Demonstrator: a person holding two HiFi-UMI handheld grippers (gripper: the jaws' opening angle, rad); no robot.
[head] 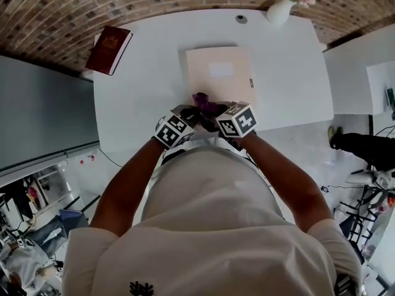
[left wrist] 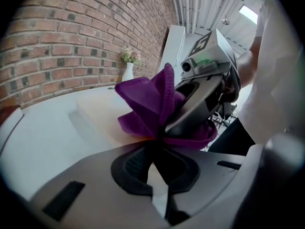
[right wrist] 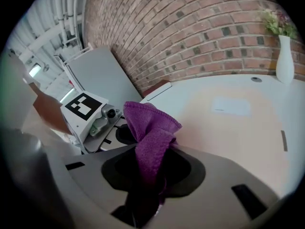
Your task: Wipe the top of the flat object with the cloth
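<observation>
**Cloth point(head: 202, 102) bunched at the near edge of the flat object point(head: 219, 73)**

Far to the left of the flat object, a red book point(head: 108, 49) lies at the corner of the table point(head: 136, 97), well apart from it. The left gripper point(head: 192, 113) sits at the flat object's near left corner. Its own view shows the jaws drawn together on a low fold of the purple cloth. The cloth rests on the flat object's near edge with its folds standing up, and it runs crosswise between the two grippers.

The flat object lies flat and square to the table. It has a pale label point(head: 221, 69) on top and a dark tab point(head: 252, 83) at its right edge. It looks about as wide as it is deep, so its long axis is unclear.

The right gripper point(head: 214, 111) sits at the near right corner, its jaws clamped on a strip of cloth that hangs down between them. Beyond the far right corner are a small round fitting point(head: 241, 18) and a white vase point(head: 279, 10) of flowers.

Both grippers cover part of the near edge. Only the head view shows the whole book. Only the left gripper view shows the right gripper's camera above the cloth.
</observation>
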